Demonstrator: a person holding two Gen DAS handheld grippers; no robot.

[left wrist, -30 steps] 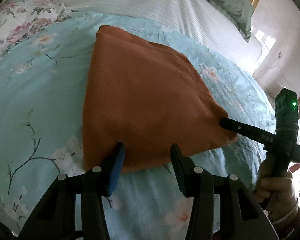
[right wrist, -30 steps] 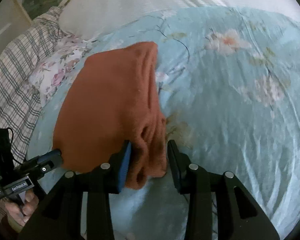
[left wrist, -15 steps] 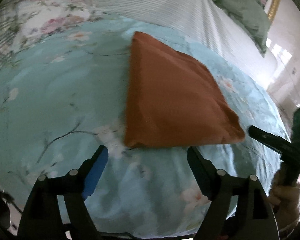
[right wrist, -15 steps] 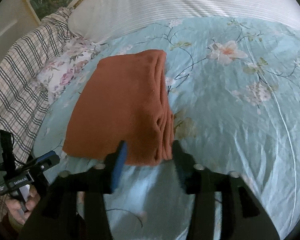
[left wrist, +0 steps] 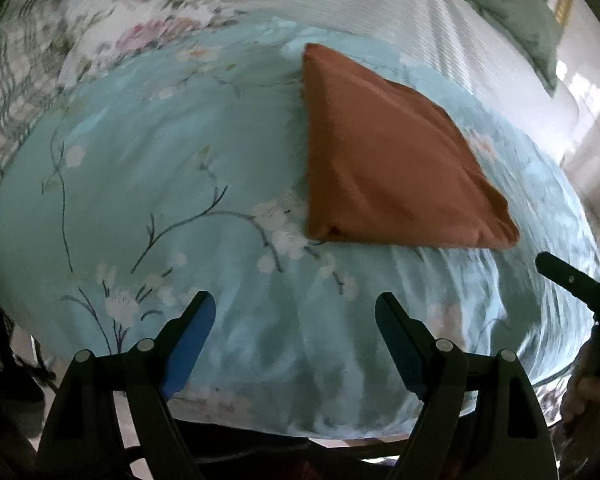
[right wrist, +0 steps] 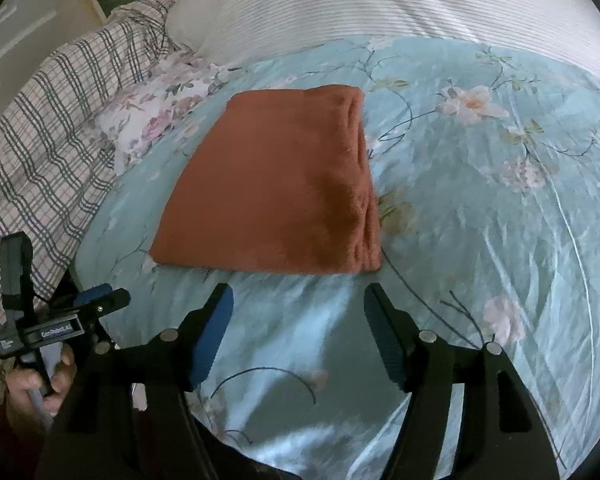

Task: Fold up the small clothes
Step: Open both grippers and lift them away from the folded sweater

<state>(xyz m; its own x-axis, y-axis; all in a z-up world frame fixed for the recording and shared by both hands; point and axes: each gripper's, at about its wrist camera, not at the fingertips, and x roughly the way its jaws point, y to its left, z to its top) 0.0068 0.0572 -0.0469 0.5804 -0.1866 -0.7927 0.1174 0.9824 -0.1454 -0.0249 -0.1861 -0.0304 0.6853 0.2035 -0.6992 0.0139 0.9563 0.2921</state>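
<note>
Currently catalogued: bed (right wrist: 500, 220), pale blue floral cover; folded rust-orange garment (right wrist: 276, 188) lay flat on it, beside a plaid pillow (right wrist: 48, 120). Left claw (left wrist: 296, 312) stood wide, empty. Right claw (right wrist: 298, 304), jaws just opening, empty, near the garment's front edge.

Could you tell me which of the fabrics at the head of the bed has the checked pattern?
The plaid blanket at the far left, crossed by dark lines; beside it, the pillow is floral and the cover finely striped.
</note>
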